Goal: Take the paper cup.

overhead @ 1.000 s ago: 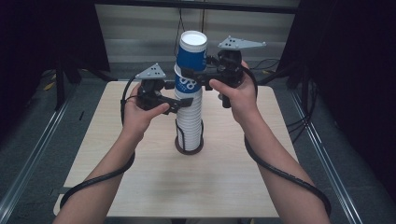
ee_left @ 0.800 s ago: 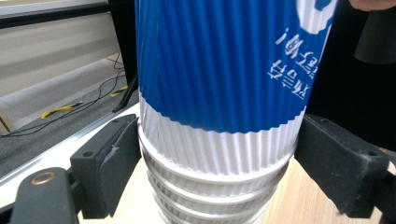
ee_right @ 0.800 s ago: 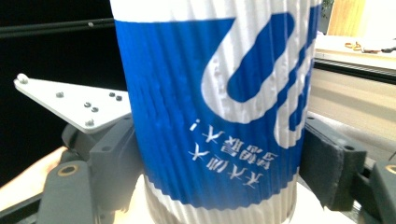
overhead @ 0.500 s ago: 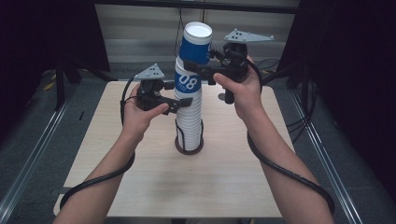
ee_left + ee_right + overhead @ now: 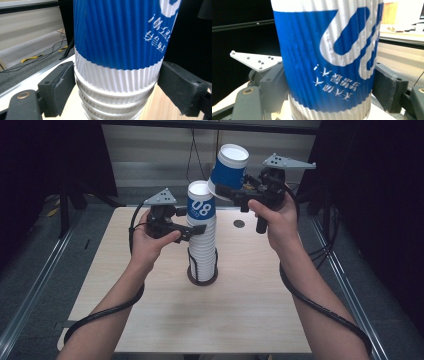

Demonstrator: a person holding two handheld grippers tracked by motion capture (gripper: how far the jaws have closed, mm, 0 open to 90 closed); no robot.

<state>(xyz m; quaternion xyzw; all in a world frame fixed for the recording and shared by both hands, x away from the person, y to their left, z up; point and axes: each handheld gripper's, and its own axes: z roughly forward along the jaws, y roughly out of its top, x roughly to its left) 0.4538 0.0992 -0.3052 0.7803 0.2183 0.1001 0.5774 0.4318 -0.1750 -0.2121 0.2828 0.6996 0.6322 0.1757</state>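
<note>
Pale wood-grain laminate covers the table [image 5: 150,320], which stands in a dim room with black drapes at both sides, a light grey wall panel behind, metal floor rails along its left and right edges, and loose cables on the grey floor beyond. A small dark round spot [image 5: 239,224] marks the tabletop near the far right. At the middle of the table a black wire holder [image 5: 202,270] stands upright with a tall stack of cups [image 5: 201,237] nested in it; the top cup of the stack is blue with white numerals. The left gripper [image 5: 196,229] has its jaws pressed against both sides of the stack just under that blue cup, holding it, and the left gripper view shows the ribbed white rims squeezed between the foam pads [image 5: 62,85]. The right gripper [image 5: 234,195] is clamped on a single blue cup [image 5: 228,170], held in the air above and to the right of the stack, tilted, apart from it. Black cables trail from both grippers along the person's forearms.
</note>
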